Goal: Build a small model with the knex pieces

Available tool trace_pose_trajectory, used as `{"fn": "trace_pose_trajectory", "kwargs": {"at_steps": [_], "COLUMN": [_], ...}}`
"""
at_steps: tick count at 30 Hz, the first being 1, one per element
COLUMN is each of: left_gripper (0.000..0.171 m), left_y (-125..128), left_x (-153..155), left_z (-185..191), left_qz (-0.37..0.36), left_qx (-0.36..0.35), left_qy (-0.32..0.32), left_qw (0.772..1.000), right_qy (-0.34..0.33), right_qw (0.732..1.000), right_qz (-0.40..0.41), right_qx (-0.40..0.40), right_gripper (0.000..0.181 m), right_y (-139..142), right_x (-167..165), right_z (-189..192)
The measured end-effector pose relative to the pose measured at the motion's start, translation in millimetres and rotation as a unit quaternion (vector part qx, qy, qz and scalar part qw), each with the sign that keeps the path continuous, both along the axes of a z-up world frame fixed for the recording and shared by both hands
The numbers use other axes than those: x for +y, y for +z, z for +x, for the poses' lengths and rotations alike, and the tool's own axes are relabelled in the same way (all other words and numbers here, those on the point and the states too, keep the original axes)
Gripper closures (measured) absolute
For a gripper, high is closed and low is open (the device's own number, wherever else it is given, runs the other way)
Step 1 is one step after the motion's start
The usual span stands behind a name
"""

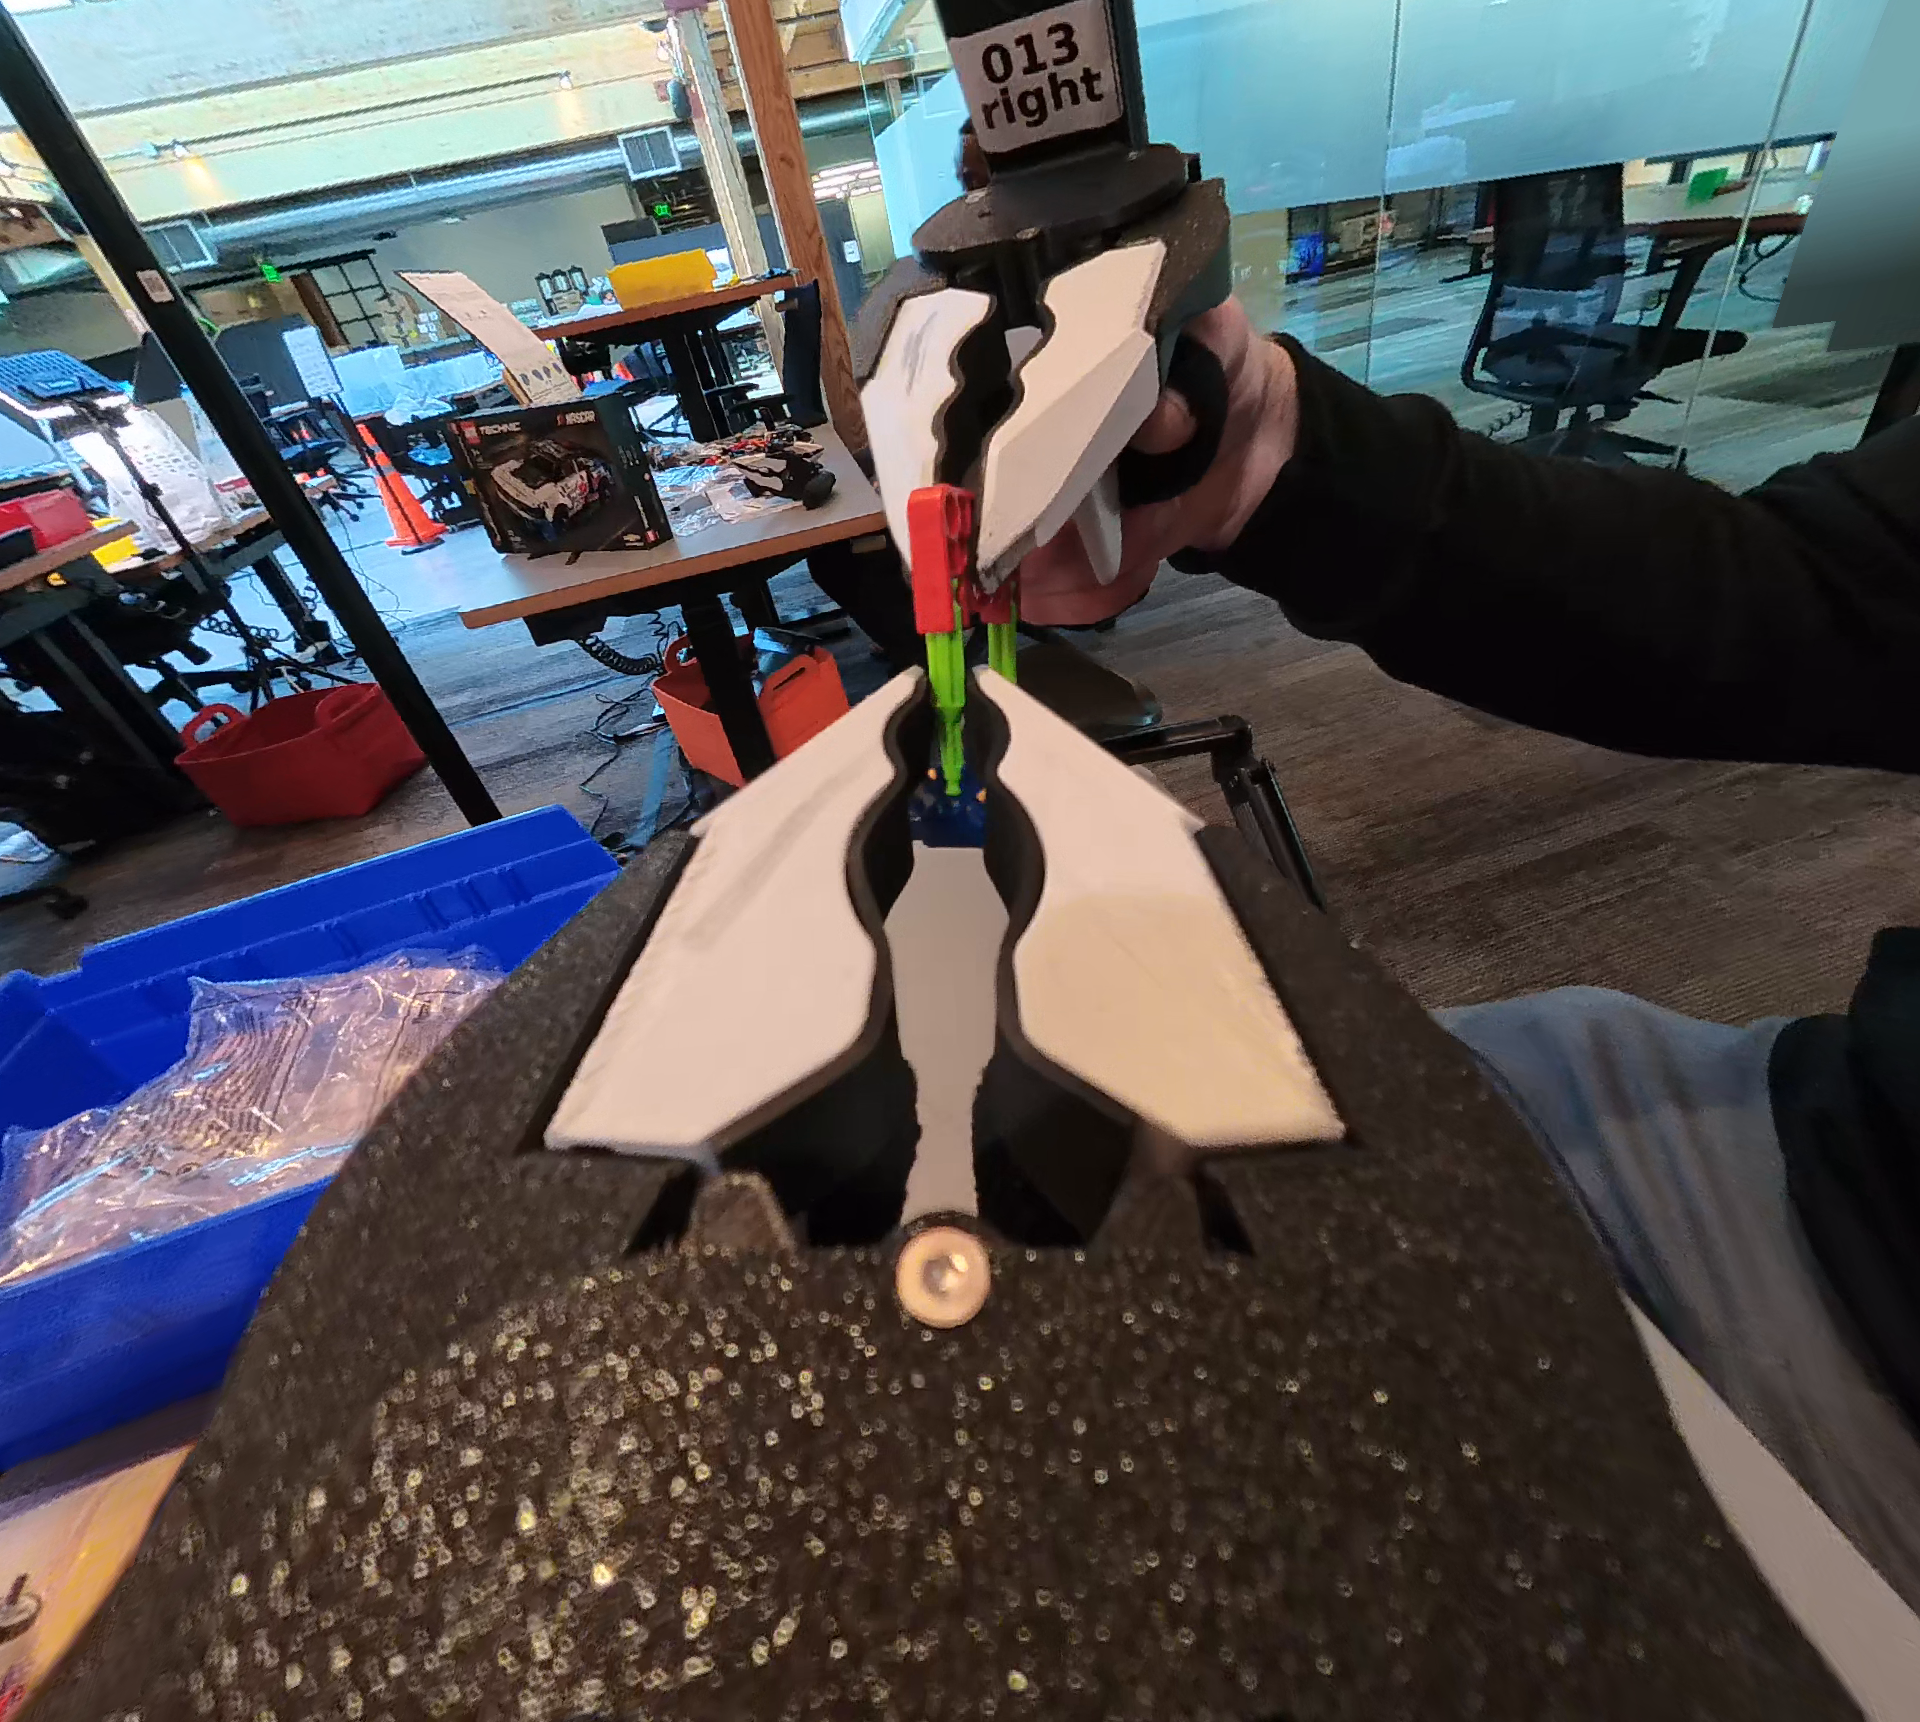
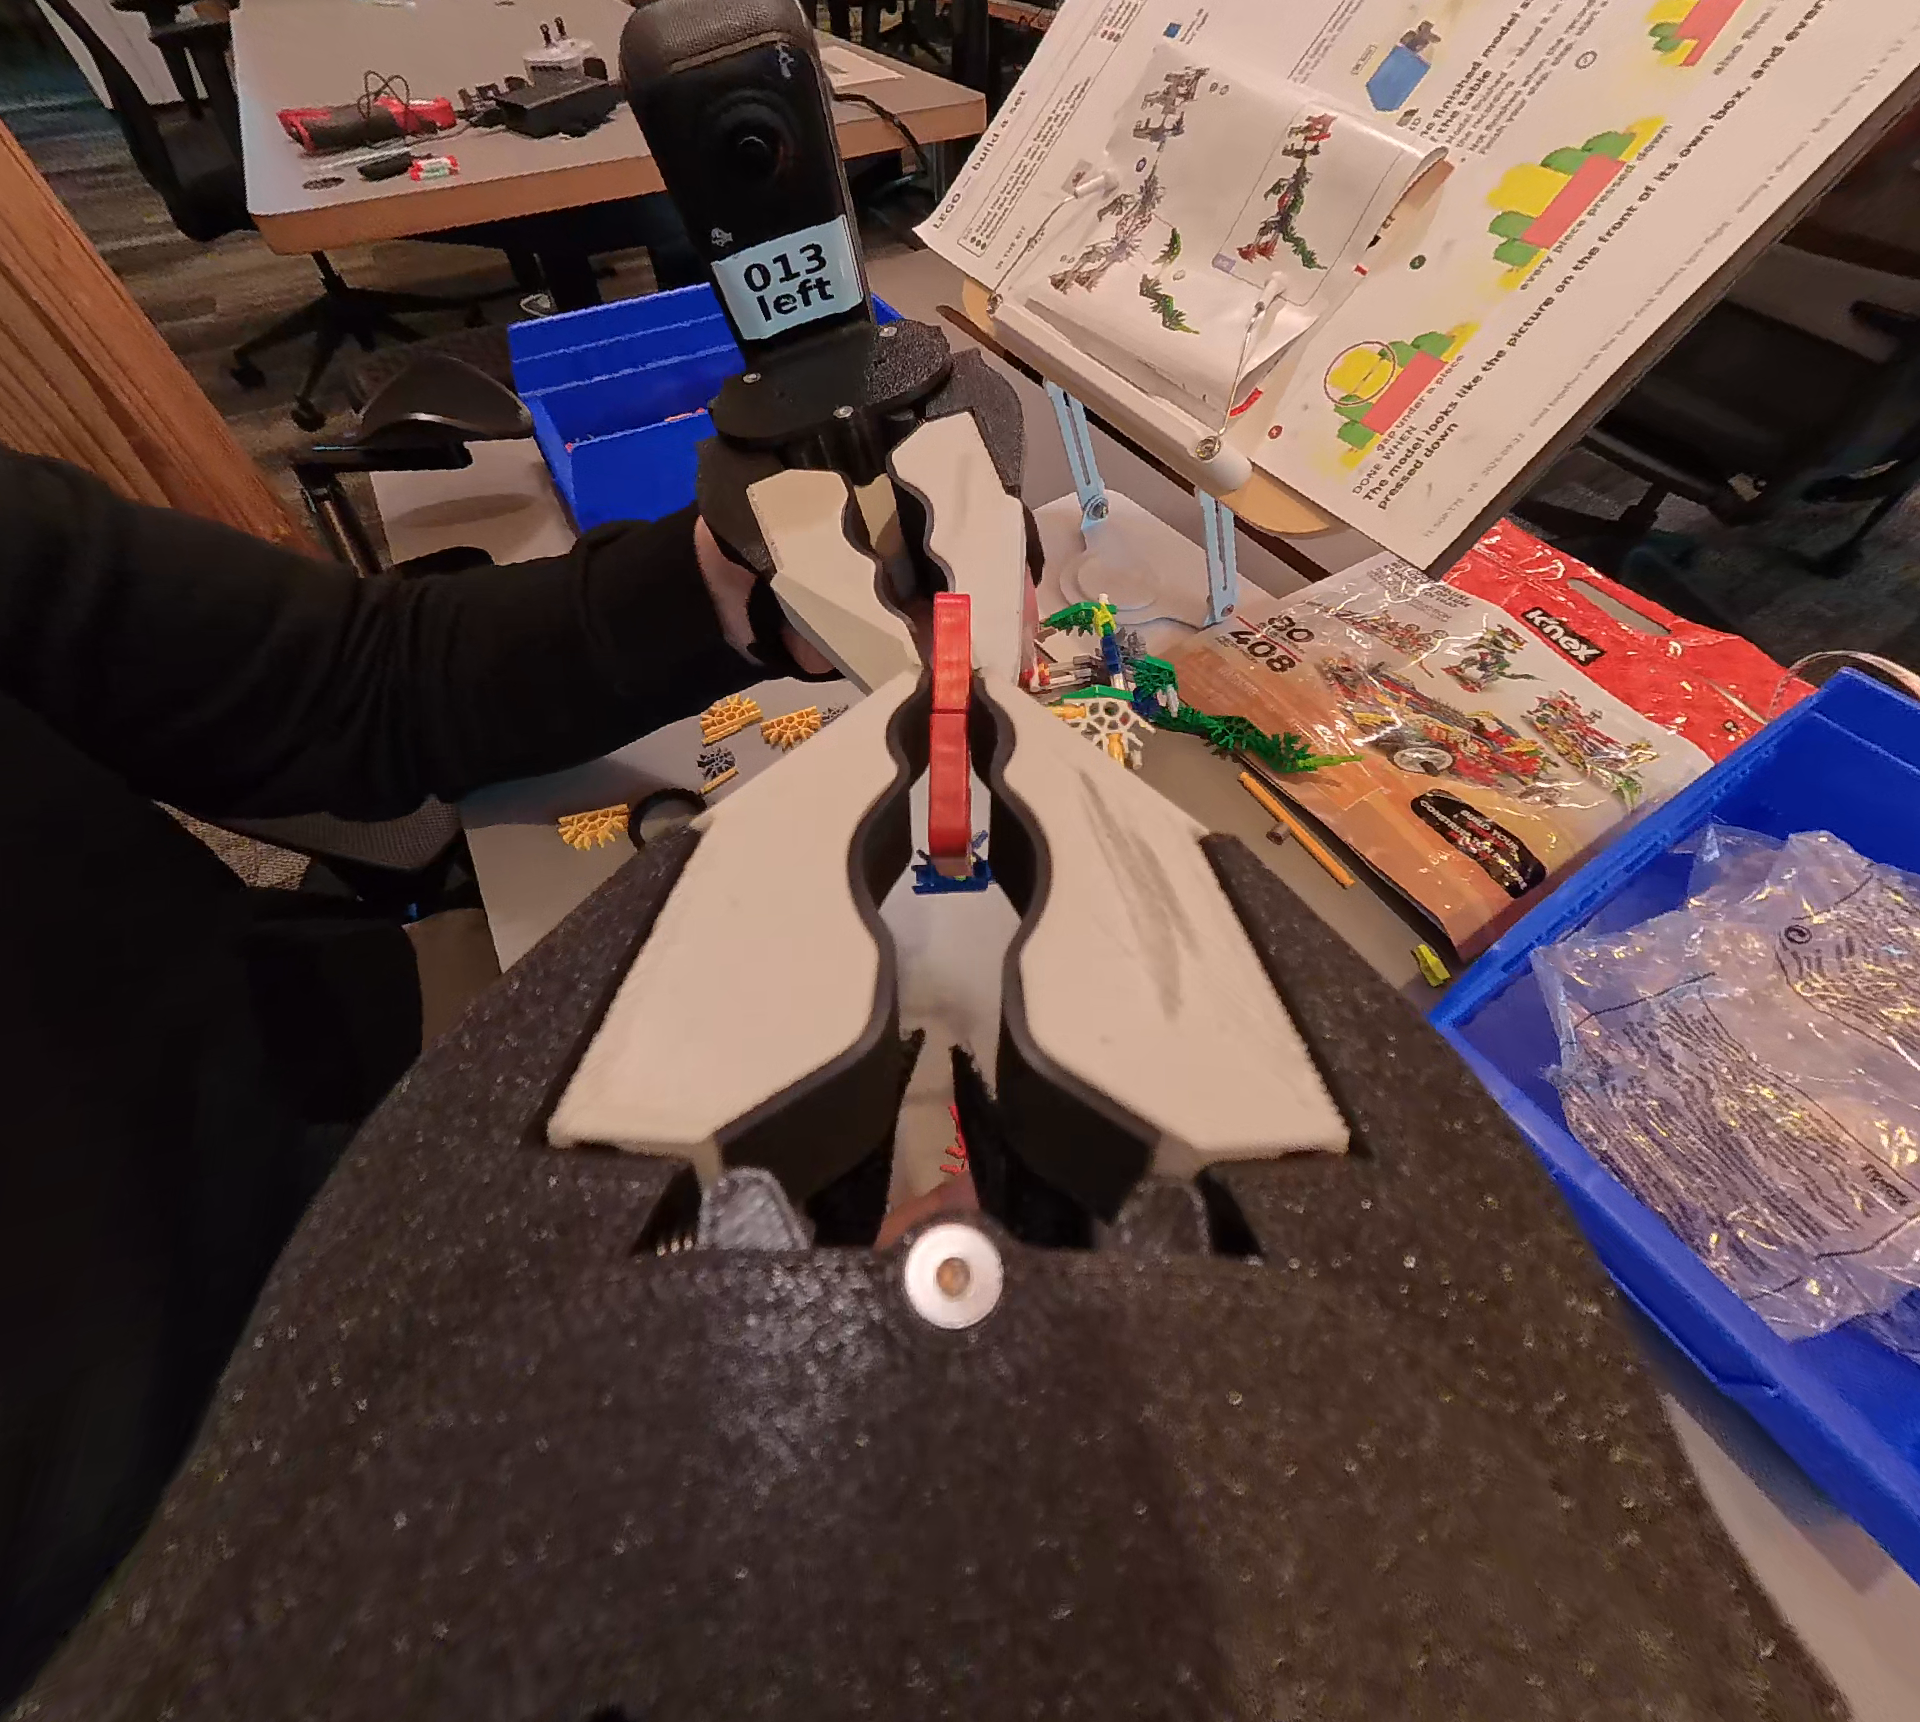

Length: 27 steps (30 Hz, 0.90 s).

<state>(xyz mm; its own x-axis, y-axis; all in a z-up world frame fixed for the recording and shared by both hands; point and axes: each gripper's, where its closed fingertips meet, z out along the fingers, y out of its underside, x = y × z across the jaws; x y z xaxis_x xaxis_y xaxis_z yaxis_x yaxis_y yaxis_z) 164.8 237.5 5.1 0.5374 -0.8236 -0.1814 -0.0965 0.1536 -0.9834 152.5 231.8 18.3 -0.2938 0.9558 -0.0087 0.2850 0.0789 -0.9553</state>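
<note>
To our left sits a blue bin (image 1: 436, 893) holding plastic bags. Our left gripper (image 1: 951, 685) is clenched on the green rods (image 1: 945, 711) of a small toy assembly held in mid-air. Just beyond, our right gripper (image 1: 982, 571) pinches its red end piece (image 1: 940, 545).

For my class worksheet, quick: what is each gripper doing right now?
Left gripper: closed on the green rods of a small toy assembly.
Right gripper: closed on the red piece of that same assembly.
</note>
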Motion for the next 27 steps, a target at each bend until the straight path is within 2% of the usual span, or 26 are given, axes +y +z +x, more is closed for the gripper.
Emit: {"fn": "trace_pose_trajectory", "kwargs": {"at_steps": [11,17,27], "left_gripper": [0.169,0.169,0.169], "left_y": [0,-4,-5], "left_x": [-6,-9,-6], "left_z": [5,9,11], "left_qz": [0.041,0.065,0.061], "left_qx": [0.042,0.099,0.101], "left_qy": [0.009,0.029,0.033], "left_qw": [0.998,0.993,0.992], "right_qy": [0.014,0.024,0.017], "right_qw": [1.0,1.0,0.999], "right_qz": [0.002,-0.011,-0.031], "right_qx": [0.003,0.015,0.029], "right_gripper": [0.176,0.176,0.177], "right_y": [1,-2,-3], "right_x": [-7,-10,-8], "right_z": [6,11,13]}}
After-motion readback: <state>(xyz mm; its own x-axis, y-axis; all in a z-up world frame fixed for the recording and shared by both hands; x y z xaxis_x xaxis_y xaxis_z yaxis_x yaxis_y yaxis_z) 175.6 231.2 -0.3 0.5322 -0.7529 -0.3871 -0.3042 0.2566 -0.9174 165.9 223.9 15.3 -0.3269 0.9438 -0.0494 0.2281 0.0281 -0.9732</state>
